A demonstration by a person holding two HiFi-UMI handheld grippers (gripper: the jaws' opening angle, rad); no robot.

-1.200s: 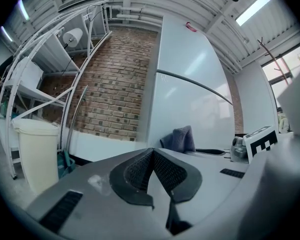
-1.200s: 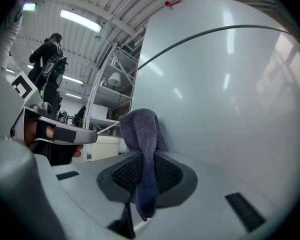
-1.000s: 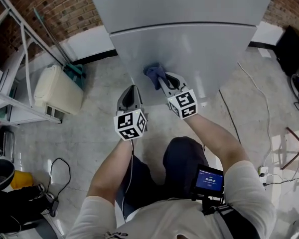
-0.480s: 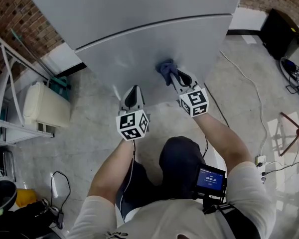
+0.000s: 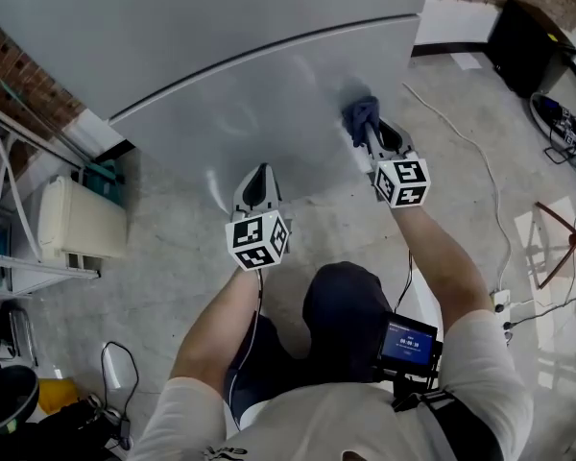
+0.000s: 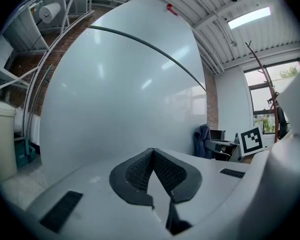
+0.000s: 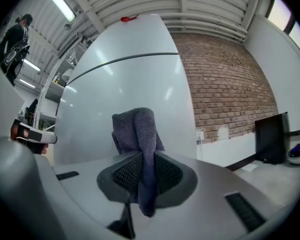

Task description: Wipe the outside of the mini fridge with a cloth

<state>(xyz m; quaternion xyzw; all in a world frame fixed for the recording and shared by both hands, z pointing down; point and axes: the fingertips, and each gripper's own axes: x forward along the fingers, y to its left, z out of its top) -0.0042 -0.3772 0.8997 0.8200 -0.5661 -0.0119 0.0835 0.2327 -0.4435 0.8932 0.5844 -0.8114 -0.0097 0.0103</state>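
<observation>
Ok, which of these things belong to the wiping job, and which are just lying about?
In the job: mini fridge, cloth, right gripper shut on the cloth.
Lying about: cream container, metal rack, black box; left gripper shut, empty.

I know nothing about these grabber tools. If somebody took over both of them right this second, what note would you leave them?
Right gripper: shut on the blue cloth, held against the mini fridge, on its lower door near the right edge.
Left gripper: shut, empty, pointing at the lower door.
Done: the pictures do not show which parts are wiped.
Left: probably the rest of the doors, then the sides.
</observation>
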